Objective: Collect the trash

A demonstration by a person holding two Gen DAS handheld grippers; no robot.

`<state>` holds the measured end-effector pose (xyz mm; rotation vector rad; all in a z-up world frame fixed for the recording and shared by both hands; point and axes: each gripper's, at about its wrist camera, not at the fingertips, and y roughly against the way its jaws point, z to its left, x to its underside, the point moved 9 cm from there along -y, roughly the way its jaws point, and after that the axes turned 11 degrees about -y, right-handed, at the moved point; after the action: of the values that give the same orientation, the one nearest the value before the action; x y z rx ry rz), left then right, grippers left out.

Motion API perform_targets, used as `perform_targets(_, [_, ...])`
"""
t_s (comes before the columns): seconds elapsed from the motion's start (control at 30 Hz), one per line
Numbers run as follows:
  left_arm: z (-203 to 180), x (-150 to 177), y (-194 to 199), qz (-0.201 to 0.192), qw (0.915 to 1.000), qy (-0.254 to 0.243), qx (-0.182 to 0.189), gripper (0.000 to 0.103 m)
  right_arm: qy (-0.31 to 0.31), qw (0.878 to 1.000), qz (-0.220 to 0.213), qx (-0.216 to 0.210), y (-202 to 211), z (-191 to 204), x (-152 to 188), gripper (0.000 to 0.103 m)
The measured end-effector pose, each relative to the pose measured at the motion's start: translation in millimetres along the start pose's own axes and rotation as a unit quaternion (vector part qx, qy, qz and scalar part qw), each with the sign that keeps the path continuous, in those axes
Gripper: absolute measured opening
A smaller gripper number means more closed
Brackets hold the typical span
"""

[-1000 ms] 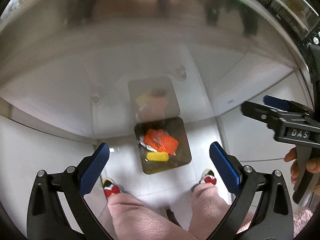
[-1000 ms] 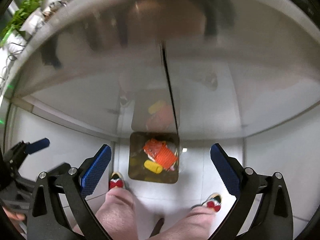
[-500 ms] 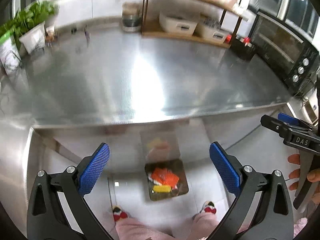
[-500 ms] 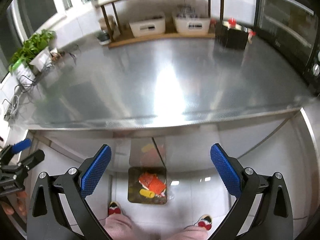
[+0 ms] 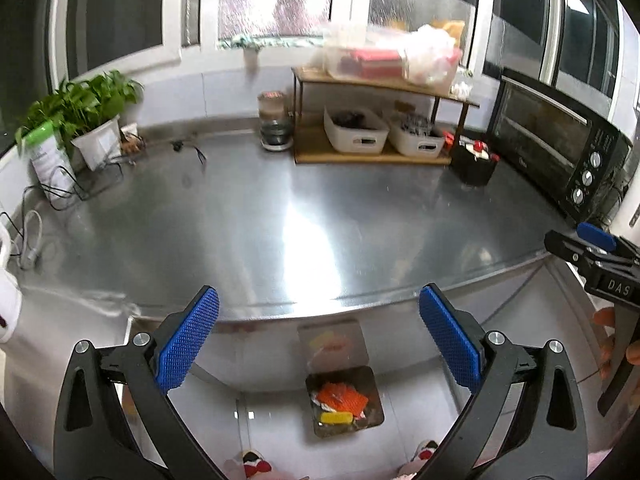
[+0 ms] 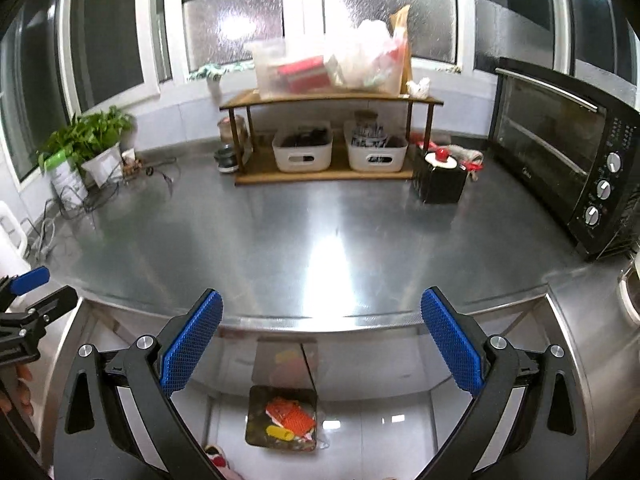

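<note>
**Clerk:** Item one?

**Keeper:** Trash bin, square, dark-walled, standing on the pale tiled floor below the front edge of the counter. Contents: orange netted wrapper on top, yellow piece just in front of it, scraps of white and red alongside. In the right wrist view, the same bin with the orange wrapper and yellow piece. A dim reflection of the bin shows on the steel panel behind it.

**Clerk:** Grippers?

**Keeper:** Left gripper, jaws spread wide, blue ribbed pads, nothing between them; it hangs above the counter edge, well above the bin. Right gripper, the same: jaws wide apart, empty. Each shows at the side of the other's view, a hand partly seen on its handle.

**Clerk:** Near the bin?

**Keeper:** Two shoes with red and white toes on the floor, just in front of the bin.

**Clerk:** The counter?

**Keeper:** Steel counter, glare down the middle. At the back, a wooden shelf holding two white baskets below and a clear tub with bags on top. A black box to the right of the shelf. A black toaster oven at the far right, three knobs. A potted plant at the far left, with cables lying beside it. Frosted windows behind.
</note>
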<state>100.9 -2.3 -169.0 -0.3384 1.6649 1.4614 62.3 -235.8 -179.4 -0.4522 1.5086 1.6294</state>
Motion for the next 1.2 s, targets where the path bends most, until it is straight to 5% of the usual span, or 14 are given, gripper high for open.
perform_targets(0.7, [21.0, -49.1, 65.3, -0.096, 0.9931, 0.004, -0.066, 0.095, 0.0, 0.992, -0.123, 0.023, 66.4, -4.2, -52.8, 0.1])
perform_targets(1.2, [22.6, -49.9, 58.0, -0.087, 0.994, 0.007, -0.066, 0.095, -0.02, 0.995, -0.102, 0.004, 56.7, -6.0, -48.3, 0.1])
